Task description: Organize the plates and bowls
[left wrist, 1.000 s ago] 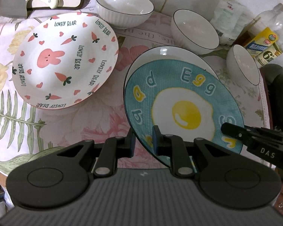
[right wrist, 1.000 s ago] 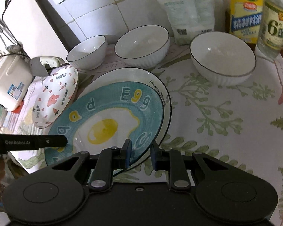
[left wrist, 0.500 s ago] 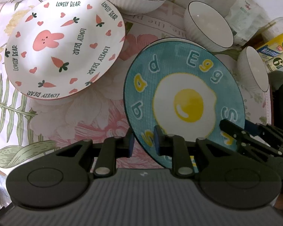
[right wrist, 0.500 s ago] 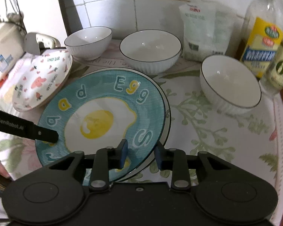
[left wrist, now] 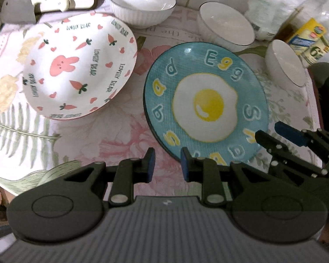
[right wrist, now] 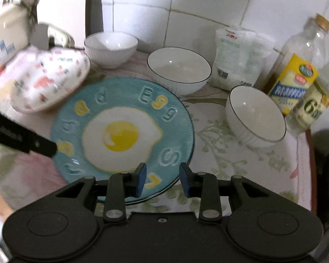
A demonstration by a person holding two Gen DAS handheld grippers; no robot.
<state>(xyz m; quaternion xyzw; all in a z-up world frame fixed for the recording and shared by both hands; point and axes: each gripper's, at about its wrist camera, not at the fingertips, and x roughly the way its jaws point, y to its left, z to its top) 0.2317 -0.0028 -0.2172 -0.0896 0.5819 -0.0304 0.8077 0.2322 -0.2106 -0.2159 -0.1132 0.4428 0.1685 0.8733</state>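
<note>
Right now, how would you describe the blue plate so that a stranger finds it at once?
Start at the flowered tablecloth below the white tiled wall. In front of the three white bowls, right of the bunny plate, lies the egg plate. It alone is teal, with a fried egg and raised letters.

Egg plate (right wrist: pixel 122 129) lay centre, w/ right gripper (right wrist: pixel 162 178) parted over its near rim. Bunny plate (right wrist: pixel 48 79) far left; three bowls (right wrist: pixel 178 70) behind; bottles (right wrist: pixel 300 70) right.
</note>
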